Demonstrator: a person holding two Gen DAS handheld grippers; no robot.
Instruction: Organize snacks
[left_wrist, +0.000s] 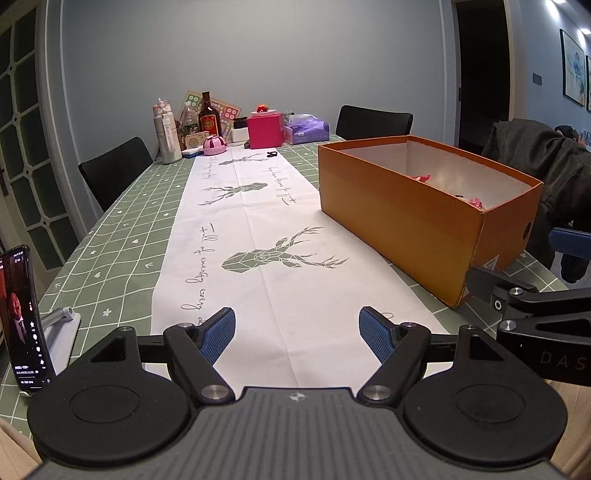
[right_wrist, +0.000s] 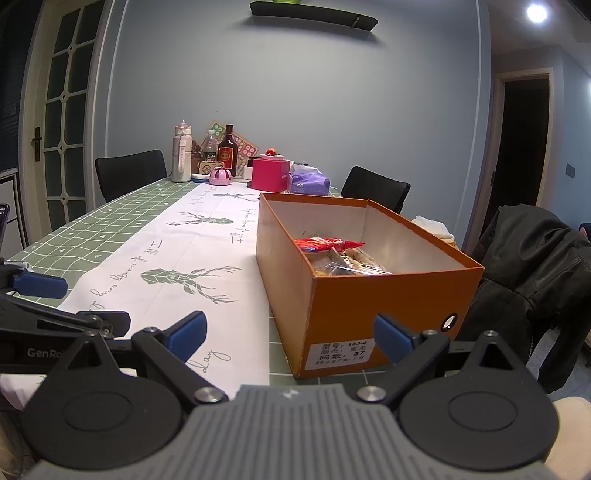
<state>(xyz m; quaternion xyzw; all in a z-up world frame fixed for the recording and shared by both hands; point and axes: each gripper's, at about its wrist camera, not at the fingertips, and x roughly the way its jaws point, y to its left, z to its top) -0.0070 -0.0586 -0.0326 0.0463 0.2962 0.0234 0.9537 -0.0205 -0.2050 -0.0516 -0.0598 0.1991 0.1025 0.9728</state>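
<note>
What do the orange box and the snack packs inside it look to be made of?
Box: seemingly cardboard, matte orange outside, plain white inside; thin walls, a frayed corner edge, a printed label and a round hole on the end.
Snack packs: probably thin plastic film, glossy; the red one is crinkled, and those beneath look clear and catch the light.

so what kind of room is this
Most likely a home dining room: a long table under a green grid cloth, black chairs around it, and bottles and a tissue pack at its far end.

Phone (left_wrist: 18, 317), bottles (left_wrist: 168, 131), pink box (left_wrist: 265, 131), chairs (left_wrist: 114, 170).
</note>
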